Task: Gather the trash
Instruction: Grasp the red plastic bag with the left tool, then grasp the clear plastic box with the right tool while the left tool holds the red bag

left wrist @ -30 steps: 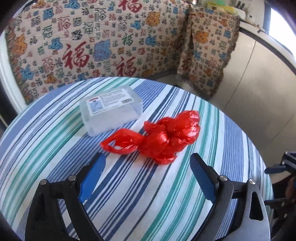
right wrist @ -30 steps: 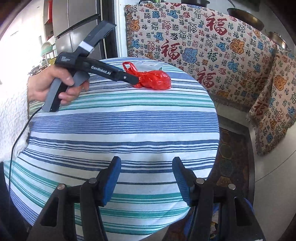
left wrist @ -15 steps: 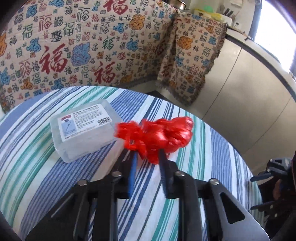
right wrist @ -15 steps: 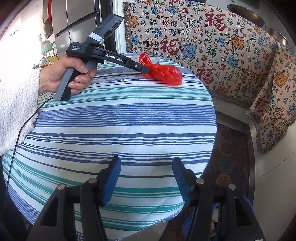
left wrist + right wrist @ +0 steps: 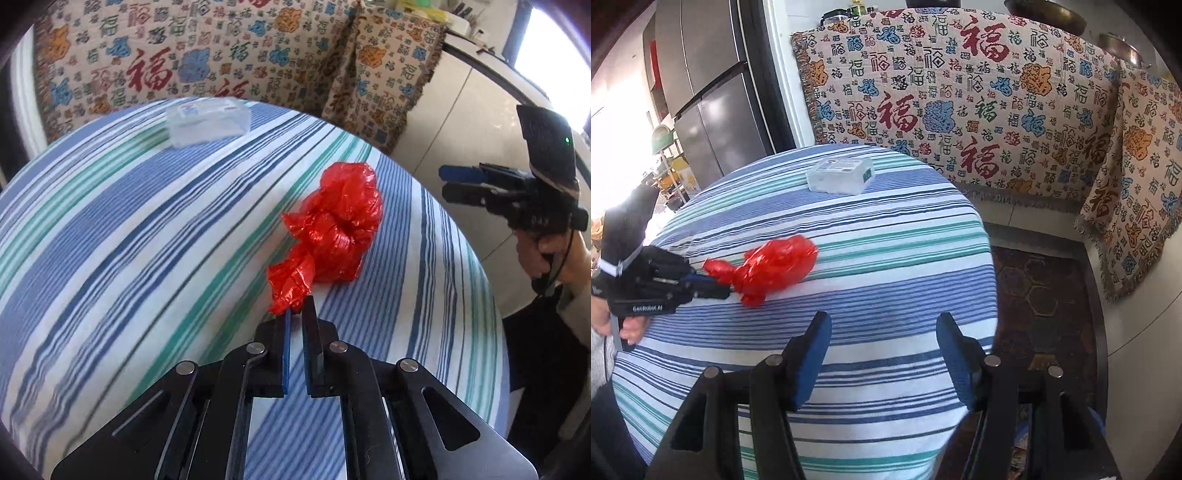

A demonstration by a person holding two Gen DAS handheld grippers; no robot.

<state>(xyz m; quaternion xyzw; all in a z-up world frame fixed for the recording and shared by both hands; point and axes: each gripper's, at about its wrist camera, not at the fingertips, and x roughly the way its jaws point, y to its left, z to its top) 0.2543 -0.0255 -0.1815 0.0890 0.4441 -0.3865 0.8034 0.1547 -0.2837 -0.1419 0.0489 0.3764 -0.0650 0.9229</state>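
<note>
Now red bag (image 5: 332, 229) tail, left fingers (image 5: 308, 314) pinching

Home kitchen: steel fridge (image 5: 713, 107), cloth-covered round table (image 5: 886, 258), hanging pans (image 5: 1047, 16)

Both views are bright with daylight: a window (image 5: 554, 40) at the upper right corner of the left wrist view is blown out to white, and the left edge of the right wrist view glares white beside the fridge (image 5: 709, 92). In the left wrist view the striped tablecloth (image 5: 110, 229) smears with motion blur toward its left edge and the clear plastic box (image 5: 207, 122) at the far edge is soft. Both pictures bulge like a fisheye with dark rounded corners.
</note>
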